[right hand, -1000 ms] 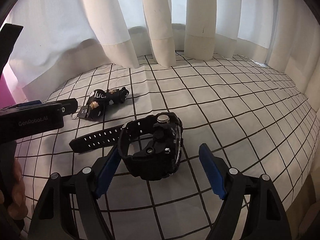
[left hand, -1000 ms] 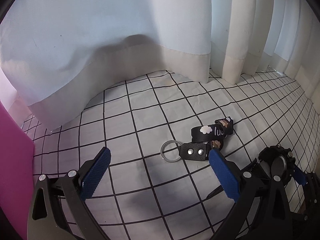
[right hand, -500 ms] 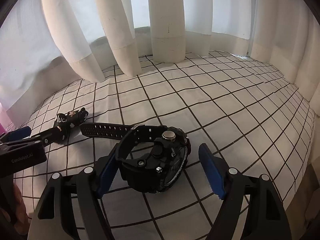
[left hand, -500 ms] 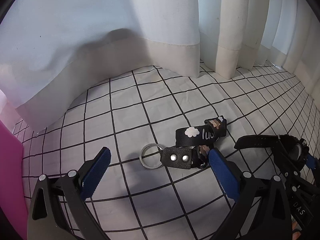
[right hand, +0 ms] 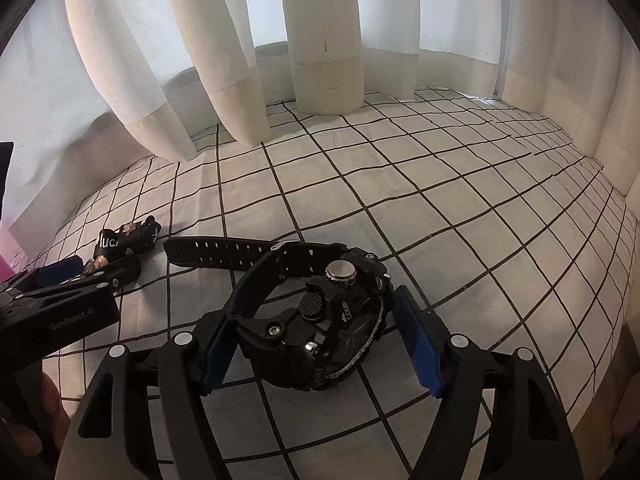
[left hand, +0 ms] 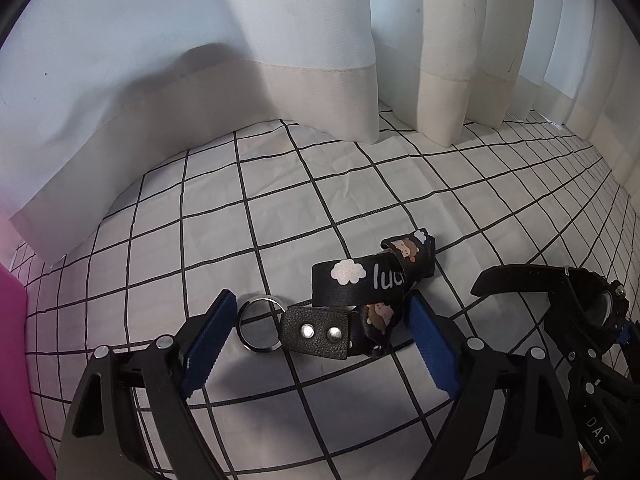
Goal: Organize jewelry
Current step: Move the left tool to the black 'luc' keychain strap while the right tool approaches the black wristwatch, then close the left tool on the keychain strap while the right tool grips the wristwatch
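A black keychain strap [left hand: 360, 284] with a white cloud, cartoon prints and a metal ring [left hand: 260, 324] lies on the checked cloth. My left gripper [left hand: 316, 336] is open with its blue pads on either side of the ring and the riveted tab. A chunky black wristwatch [right hand: 320, 320] lies on its side between the open pads of my right gripper [right hand: 316, 340]; its strap [right hand: 216, 252] stretches left toward the keychain strap [right hand: 124, 240]. The watch also shows at the right edge of the left wrist view [left hand: 580, 300].
White curtains [left hand: 320, 40] hang along the back of the white cloth with black grid lines [right hand: 440, 208]. A pink object [left hand: 16, 360] stands at the far left. The left gripper's body [right hand: 60, 304] sits left of the watch.
My left gripper has moved forward and right, so the keychain ring and tab now lie between its pads. My right gripper has closed in around the watch and turned slightly right.
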Action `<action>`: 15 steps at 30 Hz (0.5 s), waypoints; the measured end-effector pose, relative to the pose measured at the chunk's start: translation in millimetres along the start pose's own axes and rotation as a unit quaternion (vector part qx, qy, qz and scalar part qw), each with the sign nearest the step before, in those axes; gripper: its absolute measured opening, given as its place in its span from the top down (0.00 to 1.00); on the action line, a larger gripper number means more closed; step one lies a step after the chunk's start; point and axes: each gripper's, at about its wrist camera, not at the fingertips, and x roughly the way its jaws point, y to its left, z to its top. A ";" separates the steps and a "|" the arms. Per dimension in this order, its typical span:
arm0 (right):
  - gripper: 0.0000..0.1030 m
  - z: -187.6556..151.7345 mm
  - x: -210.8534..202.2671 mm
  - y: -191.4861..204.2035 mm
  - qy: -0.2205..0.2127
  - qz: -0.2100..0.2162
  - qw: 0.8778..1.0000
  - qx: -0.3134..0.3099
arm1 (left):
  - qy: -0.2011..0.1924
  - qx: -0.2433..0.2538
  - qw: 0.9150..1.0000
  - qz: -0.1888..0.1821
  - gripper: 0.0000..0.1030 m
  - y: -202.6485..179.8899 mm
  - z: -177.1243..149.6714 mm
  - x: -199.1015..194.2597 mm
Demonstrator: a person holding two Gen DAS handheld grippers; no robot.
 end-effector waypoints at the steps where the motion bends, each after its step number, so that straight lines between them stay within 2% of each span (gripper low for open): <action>1: 0.36 0.1 0.1 0.3 0.000 0.000 1.000 0.000 | -0.001 0.001 1.000 0.000 0.26 -3.2 0.0 0.0; 6: 0.37 0.8 -1.1 -2.1 -0.002 0.009 1.000 0.006 | -0.003 0.012 1.000 -0.005 0.46 -15.7 -2.1 -0.9; 7: 0.37 0.8 -1.6 -2.6 -0.003 0.011 1.000 0.008 | -0.004 0.014 1.000 -0.004 0.53 -18.5 -2.4 -1.2; 8: 0.37 0.8 -1.8 -3.2 -0.003 0.013 1.000 0.009 | -0.005 0.017 1.000 -0.007 0.67 -20.8 -2.6 -2.3; 9: 0.37 0.8 -2.2 -3.7 -0.004 0.014 1.000 0.010 | -0.006 0.020 1.000 -0.003 0.71 -22.9 -3.0 -3.8; 12: 0.37 0.4 -3.5 -5.2 -0.005 0.018 1.000 0.013 | -0.010 0.029 0.999 0.012 0.72 -26.8 -4.3 -4.9; 15: 0.37 -0.9 -5.7 -7.2 -0.006 0.021 1.000 0.018 | -0.011 0.021 1.000 0.011 0.72 -23.7 -4.6 -7.7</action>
